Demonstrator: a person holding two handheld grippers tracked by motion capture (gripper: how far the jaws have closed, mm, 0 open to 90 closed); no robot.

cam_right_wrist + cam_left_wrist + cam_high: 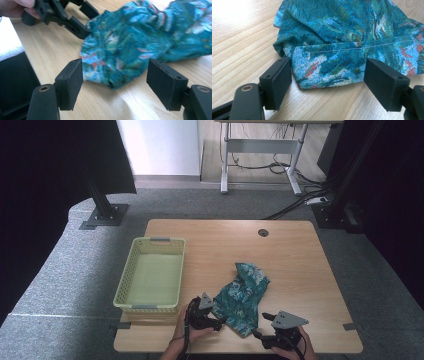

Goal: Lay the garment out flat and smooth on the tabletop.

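- Right tongs (264,326): black, flat rectangular pads, a grey three-cornered plate on top. Jaws spread wide and released; a crumpled corner of the cloth lies between them in the right gripper view, touching neither pad.
- Left tongs (218,316): same build. Jaws spread wide and released; the hemmed edge of the cloth lies between them, the left pad just beside the hem corner, contact not discernible.
- Cloth (242,297): thin woven fabric, teal with blue, green and red print, a stitched hem, bunched in soft folds. It lies on the near middle of the surface, between both tongs.
- Surface (295,265): light wood grain, rounded corners, a round cable hole near the far edge. Right and far areas are bare.
- Basket (125,292): pale yellow-green plastic, rectangular, latticed walls, at the left edge, well apart from the cloth.
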